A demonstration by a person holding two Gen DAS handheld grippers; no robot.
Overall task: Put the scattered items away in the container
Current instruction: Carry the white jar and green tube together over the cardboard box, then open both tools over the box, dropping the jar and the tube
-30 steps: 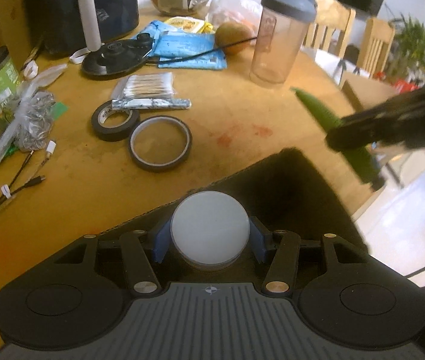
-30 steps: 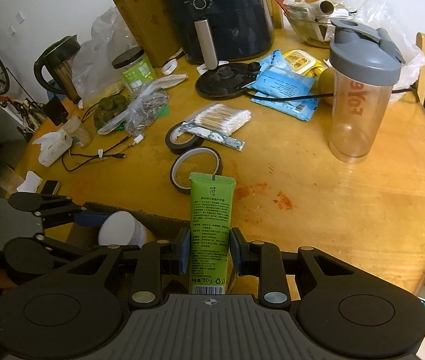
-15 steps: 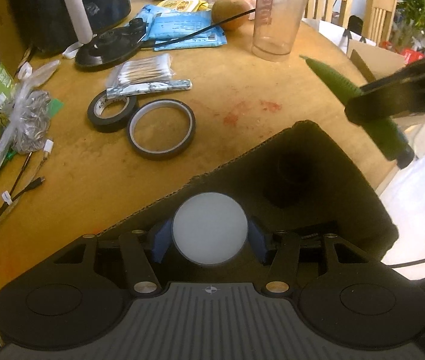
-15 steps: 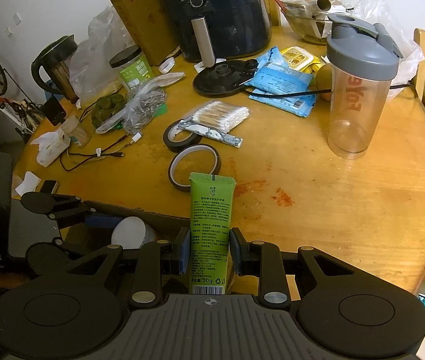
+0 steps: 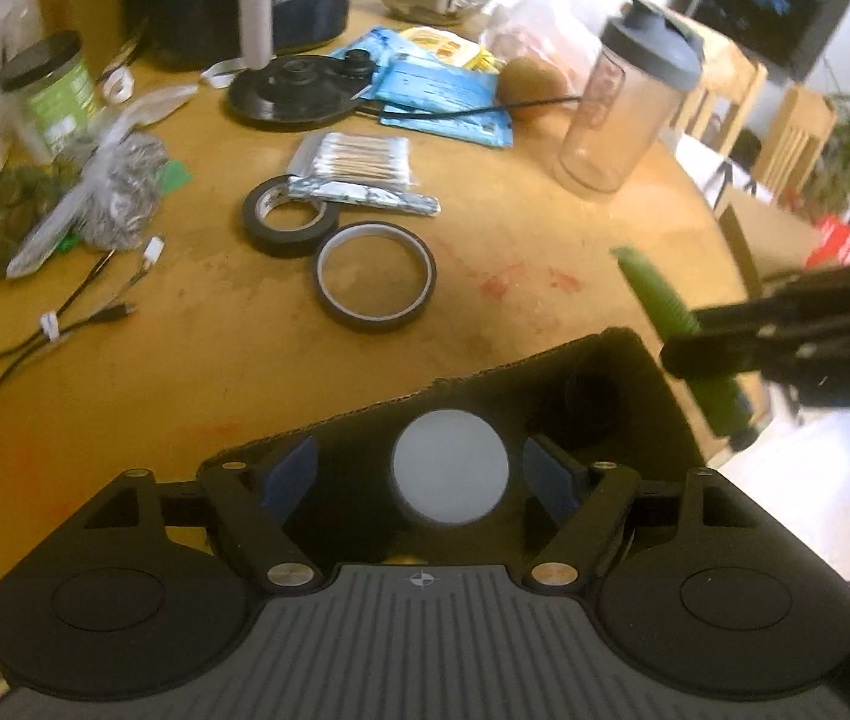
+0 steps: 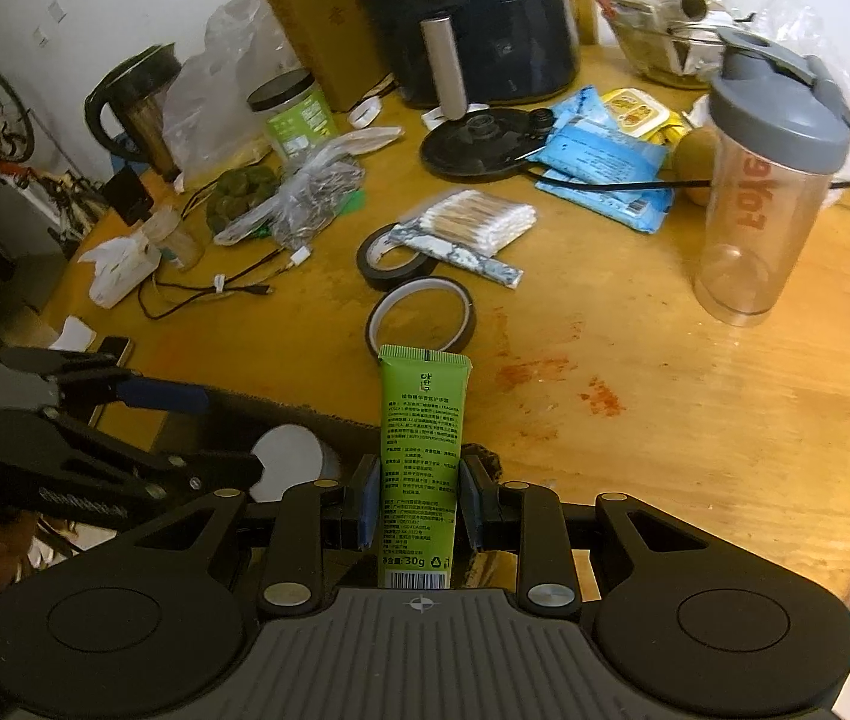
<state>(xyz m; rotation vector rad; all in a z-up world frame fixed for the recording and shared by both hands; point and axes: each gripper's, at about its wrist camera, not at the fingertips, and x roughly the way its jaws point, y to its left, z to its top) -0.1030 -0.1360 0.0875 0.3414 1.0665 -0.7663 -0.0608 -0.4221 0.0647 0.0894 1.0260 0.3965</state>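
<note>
A dark cardboard box [image 5: 485,375] sits at the table's near edge. A white round jar [image 5: 451,475] hangs over its opening between the spread blue pads of my left gripper [image 5: 419,469], which is open and touches it on neither side. My right gripper [image 6: 416,501] is shut on a green tube [image 6: 422,420], held upright to the right of the box. From the left wrist view the tube [image 5: 653,294] and right gripper [image 5: 683,348] hover by the box's right corner. The right wrist view shows the jar [image 6: 290,456] beside my left gripper [image 6: 209,429].
On the table lie a black tape roll [image 5: 290,216], an amber tape roll [image 5: 374,282], a pack of cotton swabs [image 5: 365,159], a foil strip [image 5: 365,198], cables [image 5: 83,318] and a clear shaker bottle [image 5: 629,120]. An air fryer [image 6: 473,18] stands at the back.
My left gripper's fingers have spread away from the white jar, which they clamped before. The right gripper with the green tube has stayed near the box's right side.
</note>
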